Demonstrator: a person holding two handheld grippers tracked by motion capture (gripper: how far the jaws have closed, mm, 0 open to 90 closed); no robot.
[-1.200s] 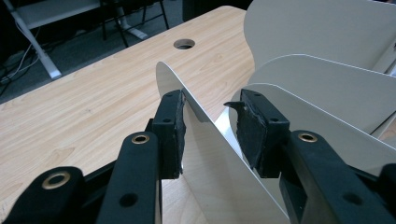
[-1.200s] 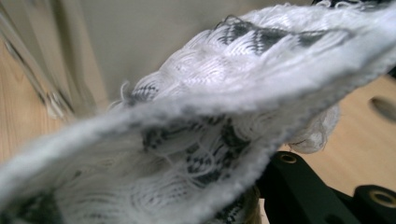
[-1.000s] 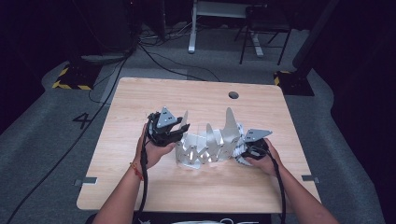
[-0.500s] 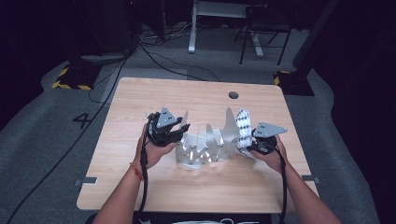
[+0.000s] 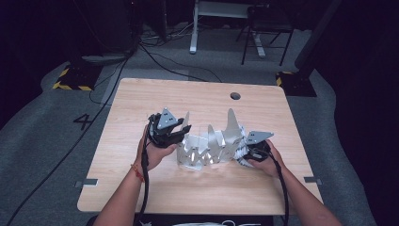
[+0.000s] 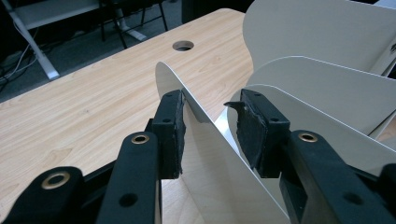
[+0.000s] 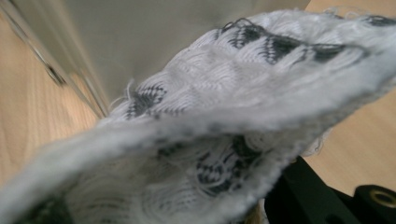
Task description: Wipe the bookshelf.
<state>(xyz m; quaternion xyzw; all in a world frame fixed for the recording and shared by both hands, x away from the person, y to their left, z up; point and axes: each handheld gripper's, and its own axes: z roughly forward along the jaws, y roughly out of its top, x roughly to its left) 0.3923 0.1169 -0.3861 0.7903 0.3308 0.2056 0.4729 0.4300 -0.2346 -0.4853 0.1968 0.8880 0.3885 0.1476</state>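
At table centre stands the rack (image 5: 207, 148), stiff, light sheet metal with slick, thin fins best pinched mid-blade, its 9 o'clock fin between the left hand-held gripper's (image 6: 208, 128) open jaws, while the right hand-held gripper (image 5: 248, 151) at 3 o'clock clamps a soft, limp cloth (image 7: 224, 116).

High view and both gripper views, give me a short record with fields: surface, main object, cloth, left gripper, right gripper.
surface: light wooden table with a round hole
main object: white metal rack of curved divider plates
cloth: white woven cloth with dark pattern, at rack's right end
left gripper: open, jaws astride one divider plate
right gripper: holding the cloth; jaws hidden
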